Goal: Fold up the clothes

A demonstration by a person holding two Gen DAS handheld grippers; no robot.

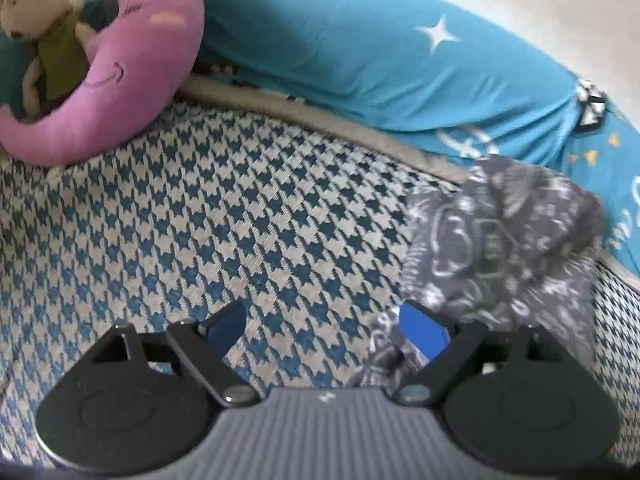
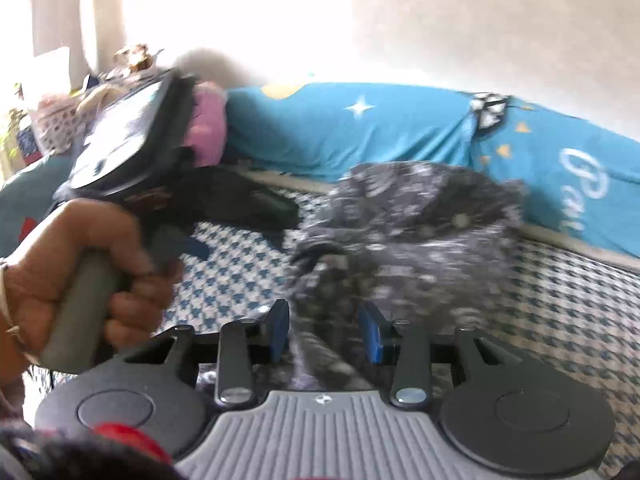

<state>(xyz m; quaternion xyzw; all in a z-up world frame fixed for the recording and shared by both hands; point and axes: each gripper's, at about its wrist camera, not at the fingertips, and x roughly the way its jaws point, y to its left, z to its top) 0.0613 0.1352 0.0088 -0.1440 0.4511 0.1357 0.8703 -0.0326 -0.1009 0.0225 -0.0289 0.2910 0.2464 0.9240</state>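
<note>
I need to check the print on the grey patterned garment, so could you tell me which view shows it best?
The left wrist view: the grey patterned garment shows legible white doodles. In the right wrist view it is heavily motion-blurred.

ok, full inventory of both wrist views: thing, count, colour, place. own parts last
patterned garment: 1, dark grey with white print, bunched on the bedspread, right of centre
bedspread: 1, blue and white houndstooth, covers the bed
long pillow: 1, teal with white star, along the wall
plush cushion: 1, pink with a smiling face, far left end of the bed
teddy bear: 1, beige in green top, leaning on the plush cushion
left gripper: black, blue pads, jaws wide open, garment over one finger
right gripper: jaws apart, garment hanging between them
hand: gripping the left gripper's grey handle
</note>
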